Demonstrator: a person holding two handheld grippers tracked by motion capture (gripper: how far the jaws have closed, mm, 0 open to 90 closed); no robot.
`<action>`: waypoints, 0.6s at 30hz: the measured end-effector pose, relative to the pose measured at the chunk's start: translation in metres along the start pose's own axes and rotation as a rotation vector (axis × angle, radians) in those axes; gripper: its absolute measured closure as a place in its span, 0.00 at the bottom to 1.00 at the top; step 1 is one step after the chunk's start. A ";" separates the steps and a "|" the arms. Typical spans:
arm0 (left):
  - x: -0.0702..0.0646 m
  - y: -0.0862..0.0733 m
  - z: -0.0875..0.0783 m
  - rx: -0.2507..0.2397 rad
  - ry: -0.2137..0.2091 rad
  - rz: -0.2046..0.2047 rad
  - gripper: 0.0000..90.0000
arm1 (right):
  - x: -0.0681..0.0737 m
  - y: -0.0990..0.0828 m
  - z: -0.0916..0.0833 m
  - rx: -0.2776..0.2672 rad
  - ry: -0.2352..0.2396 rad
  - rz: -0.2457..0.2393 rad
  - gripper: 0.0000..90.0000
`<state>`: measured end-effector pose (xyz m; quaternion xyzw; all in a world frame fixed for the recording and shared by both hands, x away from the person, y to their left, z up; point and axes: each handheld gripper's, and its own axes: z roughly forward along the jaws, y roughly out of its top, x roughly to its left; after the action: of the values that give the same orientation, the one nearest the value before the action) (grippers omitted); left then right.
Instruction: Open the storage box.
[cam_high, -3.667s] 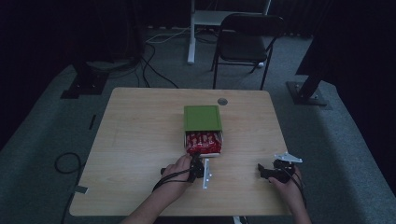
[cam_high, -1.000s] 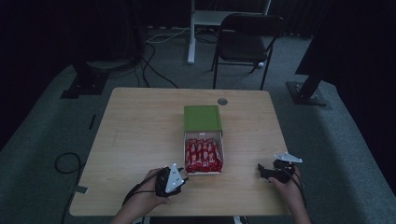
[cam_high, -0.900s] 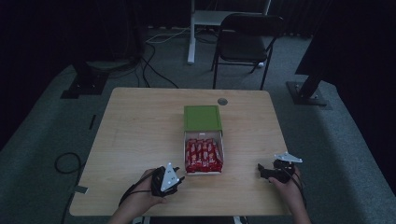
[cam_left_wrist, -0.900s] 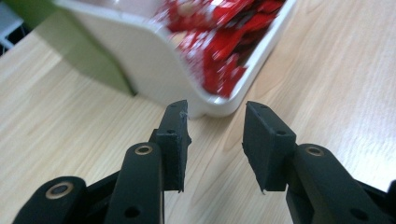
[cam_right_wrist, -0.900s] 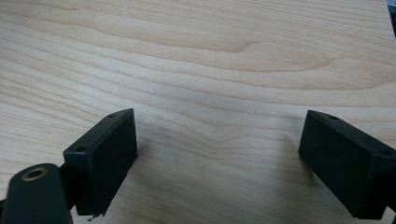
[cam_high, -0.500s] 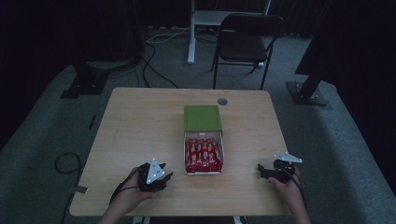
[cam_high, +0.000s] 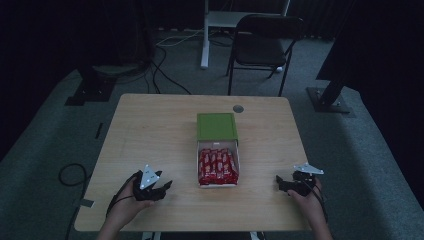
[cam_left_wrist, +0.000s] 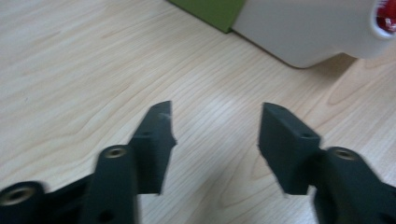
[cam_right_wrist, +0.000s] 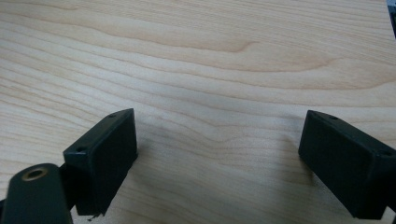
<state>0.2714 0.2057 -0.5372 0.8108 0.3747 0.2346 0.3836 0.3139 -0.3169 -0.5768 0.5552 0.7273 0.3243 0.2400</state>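
- My left gripper (cam_high: 161, 189) sits near the counter's near-left corner, held low over the wood, with its grey three-cornered plate (cam_high: 149, 176) on top.
- In the left gripper view its jaws stand apart with bare wood between them; they have just been opening, and nothing is held.
- The left gripper points toward the box, which lies to its right and a little farther off; in the left gripper view the white wall of the tray (cam_left_wrist: 308, 32) fills the upper right, not touching the jaws.
- My right gripper (cam_high: 281, 184) rests near the near-right edge of the counter, pointing left toward the tray.
- In the right gripper view its jaws are spread wide over plain wood grain, gripping nothing.
- The white tray (cam_high: 218, 184) lies at the middle of the counter, between my two grippers and apart from both.
- It is packed with red wrapped bars (cam_high: 218, 165) laid side by side.
- The green sleeve (cam_high: 216, 126) covers the far end of the tray, so the near part is drawn out and open.
- The counter (cam_high: 150, 130) is light wood, with a small round grey cap (cam_high: 238, 108) near its far edge.
- Beyond the counter a dark folding chair (cam_high: 265, 35) stands on the grey floor.
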 end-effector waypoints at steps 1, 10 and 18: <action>0.003 -0.001 -0.001 0.002 0.002 -0.008 0.44 | 0.000 0.000 0.000 0.000 0.000 0.000 0.12; 0.021 -0.009 -0.006 -0.014 0.030 -0.092 0.16 | 0.000 0.000 0.000 0.000 0.000 0.000 0.12; 0.036 -0.011 -0.014 -0.036 0.133 -0.118 0.11 | 0.000 0.000 0.000 0.000 0.000 0.000 0.12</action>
<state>0.2793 0.2452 -0.5346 0.7630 0.4421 0.2716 0.3855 0.3139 -0.3168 -0.5768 0.5552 0.7273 0.3243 0.2401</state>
